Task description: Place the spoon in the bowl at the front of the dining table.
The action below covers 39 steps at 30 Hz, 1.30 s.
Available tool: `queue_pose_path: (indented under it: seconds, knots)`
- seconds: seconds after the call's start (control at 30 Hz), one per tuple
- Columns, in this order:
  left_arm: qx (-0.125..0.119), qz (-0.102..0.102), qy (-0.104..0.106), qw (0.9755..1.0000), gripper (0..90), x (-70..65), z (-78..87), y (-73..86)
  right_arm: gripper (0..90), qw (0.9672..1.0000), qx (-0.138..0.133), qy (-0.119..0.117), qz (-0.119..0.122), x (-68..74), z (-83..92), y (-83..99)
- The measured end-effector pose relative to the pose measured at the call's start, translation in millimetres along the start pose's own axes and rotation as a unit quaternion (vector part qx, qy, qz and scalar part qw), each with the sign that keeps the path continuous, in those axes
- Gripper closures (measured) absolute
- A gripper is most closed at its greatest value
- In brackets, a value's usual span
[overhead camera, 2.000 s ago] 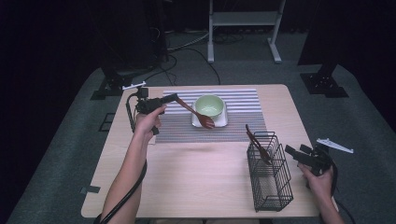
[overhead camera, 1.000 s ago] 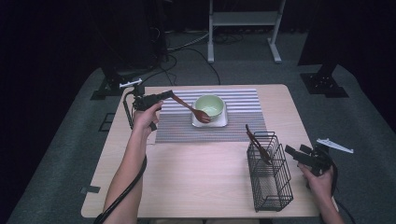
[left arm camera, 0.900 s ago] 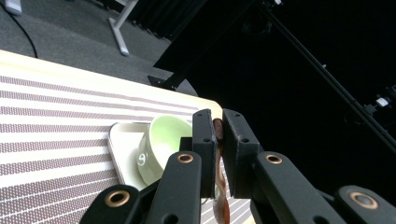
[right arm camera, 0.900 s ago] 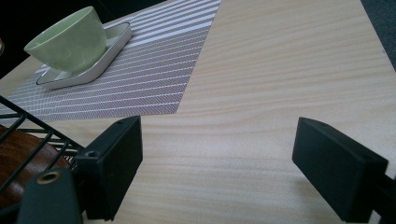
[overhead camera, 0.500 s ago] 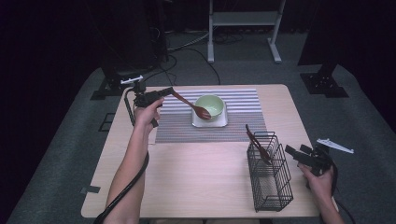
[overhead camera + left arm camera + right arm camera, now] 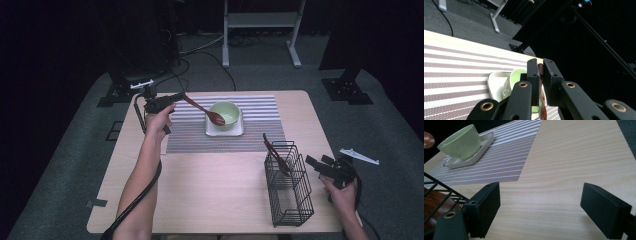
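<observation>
While clamped, spoon (image 6: pixel 202 109) angled toward bowl (image 6: pixel 224 113).

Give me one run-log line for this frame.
left gripper: shut on wooden spoon, beside green bowl | right gripper: open, empty, beside wire basket

bare table (image 6: pixel 210 190) front, wire basket (image 6: pixel 288 187) perhaps blocking
</observation>
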<state>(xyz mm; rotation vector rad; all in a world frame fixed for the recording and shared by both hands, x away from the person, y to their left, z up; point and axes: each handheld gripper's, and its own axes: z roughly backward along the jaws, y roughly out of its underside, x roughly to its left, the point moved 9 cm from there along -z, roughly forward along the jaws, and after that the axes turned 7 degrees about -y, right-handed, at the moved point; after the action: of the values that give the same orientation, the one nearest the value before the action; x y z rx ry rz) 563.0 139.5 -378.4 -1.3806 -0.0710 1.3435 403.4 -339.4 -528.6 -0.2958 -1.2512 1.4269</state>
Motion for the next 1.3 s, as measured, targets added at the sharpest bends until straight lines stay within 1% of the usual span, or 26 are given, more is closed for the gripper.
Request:
queue_pose_path:
  seconds: [0.23, 0.37, 0.53, 0.63, 0.73, 0.97, 1.07, 1.1, 1.23, 1.3]
  knots:
    - [0.001, -0.001, -0.003, 1.0000, 84.2, 1.0, -2.8, 0.3, 14.6, 1.0000, 0.000, 0.000, -0.001, -0.3, 0.4, 0.1]
    - [0.004, 0.004, -0.004, 1.0000, 84.2, 4.2, -5.5, 1.1, 14.6, 1.0000, 0.001, 0.001, 0.001, -0.2, 0.4, 0.4]
    - [0.002, 0.011, -0.008, 0.9999, 84.2, 8.0, -8.7, 2.1, 14.6, 1.0000, -0.001, 0.000, -0.002, -0.6, 0.7, 0.2]
    - [0.003, 0.011, -0.013, 0.9999, 84.2, 9.7, -10.9, 3.5, 14.6, 1.0000, 0.000, 0.000, -0.001, -0.4, 0.8, 0.4]
    - [-0.002, 0.014, -0.010, 0.9998, 84.1, 9.0, -12.0, 2.5, 14.6, 1.0000, 0.001, 0.000, -0.002, -0.3, 0.9, 0.6]
    - [-0.010, 0.018, -0.017, 0.9997, 84.2, 8.9, -15.1, 0.1, 14.6, 1.0000, 0.000, -0.001, -0.002, -0.5, 0.9, 0.5]
    - [-0.013, 0.018, -0.014, 0.9997, 84.2, 7.9, -16.5, 0.3, 14.6, 1.0000, 0.000, -0.002, -0.002, -0.4, 0.9, 0.5]
    - [-0.012, 0.016, -0.016, 0.9997, 84.1, 8.0, -17.2, 0.8, 14.6, 1.0000, 0.001, -0.003, -0.004, -0.4, 0.8, 0.5]
    - [-0.010, 0.016, -0.023, 0.9996, 84.2, 9.2, -19.7, 3.1, 14.6, 1.0000, 0.001, -0.002, -0.002, -0.3, 0.9, 0.6]
    - [-0.011, 0.019, -0.025, 0.9994, 84.2, 10.5, -20.7, 4.3, 14.6, 1.0000, 0.000, -0.002, -0.002, -0.5, 0.9, 0.5]
